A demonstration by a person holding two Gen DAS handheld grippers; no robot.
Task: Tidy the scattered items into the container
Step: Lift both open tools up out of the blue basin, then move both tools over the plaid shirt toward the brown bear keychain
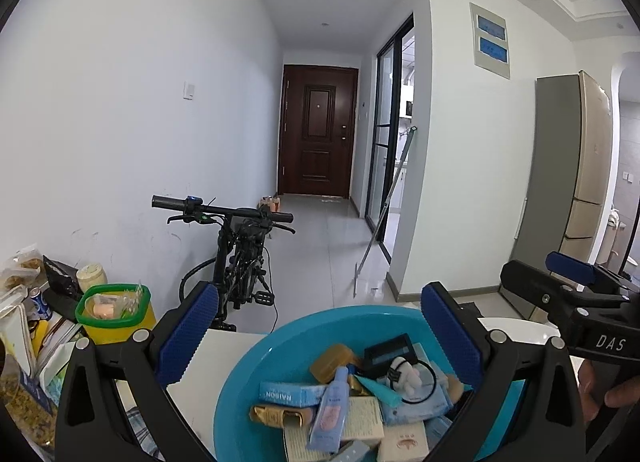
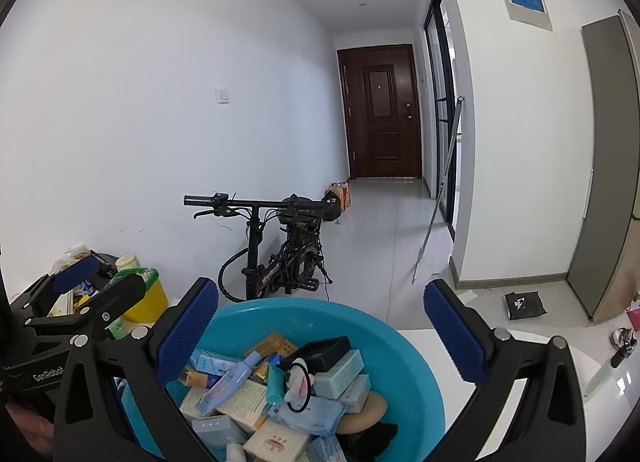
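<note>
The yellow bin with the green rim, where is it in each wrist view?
Left wrist: yellow bin sits low left, left of the left gripper.
Right wrist: low left, partly behind the other gripper.
Shared landmark: bicycle, right of it.

A black folding bicycle (image 1: 240, 250) stands against the left wall. A dark brown door (image 1: 318, 129) closes the far corridor end. A long-handled mop (image 1: 384, 209) leans by the glazed partition. A refrigerator (image 1: 576, 165) stands far right. A yellow bin (image 1: 116, 322) (green-rimmed) sits near left.
</note>
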